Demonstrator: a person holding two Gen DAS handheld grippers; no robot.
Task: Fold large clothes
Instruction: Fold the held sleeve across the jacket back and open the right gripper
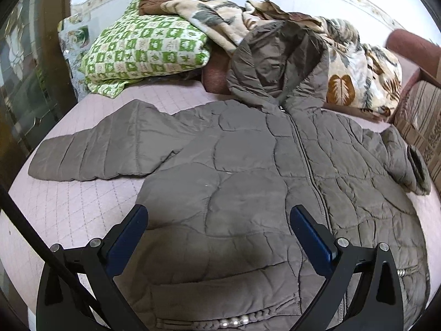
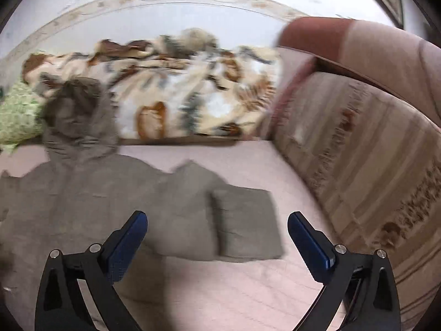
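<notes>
Only the left wrist view shows the jacket's [image 1: 248,193] zipper [image 1: 306,162].

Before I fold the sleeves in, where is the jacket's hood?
In the left wrist view the hood lies at the jacket's far end, propped between the green checked pillow and the leaf-print blanket.

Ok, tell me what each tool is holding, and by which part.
Nothing is held. The left tool hangs open over the jacket; the right tool is open over its sleeve.
</notes>
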